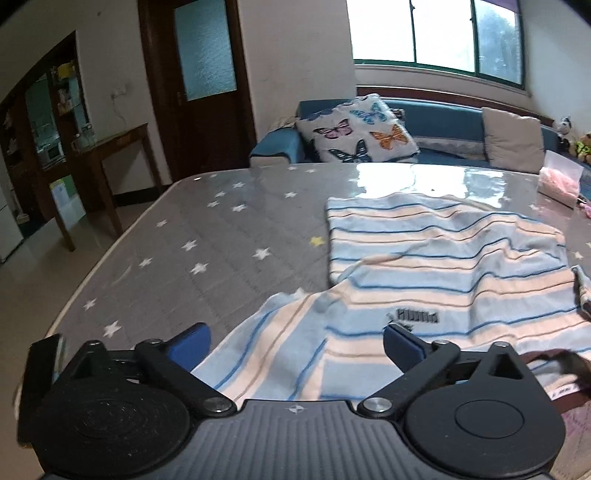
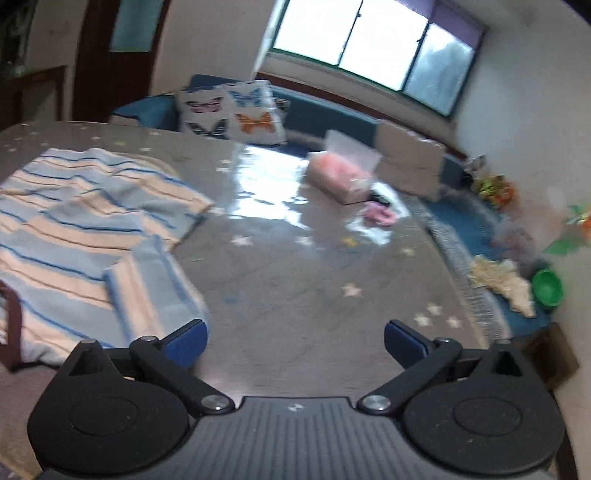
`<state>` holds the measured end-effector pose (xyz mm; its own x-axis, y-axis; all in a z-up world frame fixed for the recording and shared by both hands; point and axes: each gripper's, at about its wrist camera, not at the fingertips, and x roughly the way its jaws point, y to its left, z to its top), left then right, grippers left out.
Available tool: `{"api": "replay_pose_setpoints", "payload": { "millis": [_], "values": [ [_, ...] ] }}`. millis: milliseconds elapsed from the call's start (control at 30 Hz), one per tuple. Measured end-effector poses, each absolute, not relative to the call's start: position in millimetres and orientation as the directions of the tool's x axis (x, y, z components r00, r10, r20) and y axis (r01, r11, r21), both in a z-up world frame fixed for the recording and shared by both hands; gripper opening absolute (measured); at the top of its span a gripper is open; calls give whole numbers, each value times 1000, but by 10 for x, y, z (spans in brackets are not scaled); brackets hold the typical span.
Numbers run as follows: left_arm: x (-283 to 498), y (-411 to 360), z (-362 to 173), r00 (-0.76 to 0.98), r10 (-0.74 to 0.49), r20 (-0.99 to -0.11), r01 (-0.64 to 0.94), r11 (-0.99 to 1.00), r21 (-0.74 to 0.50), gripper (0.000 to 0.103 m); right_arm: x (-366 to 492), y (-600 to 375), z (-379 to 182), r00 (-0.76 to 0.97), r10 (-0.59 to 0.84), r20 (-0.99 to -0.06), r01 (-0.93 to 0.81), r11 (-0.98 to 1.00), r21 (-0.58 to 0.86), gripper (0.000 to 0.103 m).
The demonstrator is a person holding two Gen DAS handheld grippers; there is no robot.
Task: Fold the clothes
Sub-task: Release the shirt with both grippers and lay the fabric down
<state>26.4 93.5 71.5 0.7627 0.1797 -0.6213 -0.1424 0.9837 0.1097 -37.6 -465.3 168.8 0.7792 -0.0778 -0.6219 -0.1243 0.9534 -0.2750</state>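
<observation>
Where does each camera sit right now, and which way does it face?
Left wrist: on the left gripper, looking down over the striped shirt on the star-patterned table; its open jaws straddle the shirt's near edge.
Right wrist: on the right gripper, facing bare table right of the shirt, toward a pink packet; jaws open, nothing between them.
Shared: shirt, table, butterfly cushion, window.

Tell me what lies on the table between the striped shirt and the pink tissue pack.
Nothing: in the right wrist view only bare, glossy star-print table separates the striped shirt from the pink tissue pack.
</observation>
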Motion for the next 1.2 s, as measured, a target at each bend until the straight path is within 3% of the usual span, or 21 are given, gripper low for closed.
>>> {"api": "replay_pose_setpoints", "payload": {
  "millis": [200, 433, 667, 767, 933, 1200],
  "values": [
    [483, 779, 640, 763, 153, -629, -107, 988, 110, 103, -322, -4456, 1710, 771, 74, -632, -223, 962, -159, 103],
    [672, 738, 564, 753, 157, -639, -113, 988, 109, 103, -96, -3905, 1432, 703, 205, -681, -403, 904, -144, 103],
    [857, 759, 452, 725, 172, -667, -120, 985, 124, 103, 174, -3814, 1207, 682, 138, -718, -393, 897, -201, 103],
    [901, 767, 407, 715, 177, -676, -121, 984, 130, 103, 294, -4103, 1268, 739, 20, -673, -279, 919, -280, 103],
    [997, 781, 386, 705, 190, -683, -131, 982, 138, 103, 409, -4585, 1514, 783, -108, -613, -78, 960, -269, 103],
    [1180, 703, 393, 702, 196, -684, -118, 980, 160, 103, 388, -4337, 1433, 764, 36, -645, -235, 946, -225, 103]
  ]
}}
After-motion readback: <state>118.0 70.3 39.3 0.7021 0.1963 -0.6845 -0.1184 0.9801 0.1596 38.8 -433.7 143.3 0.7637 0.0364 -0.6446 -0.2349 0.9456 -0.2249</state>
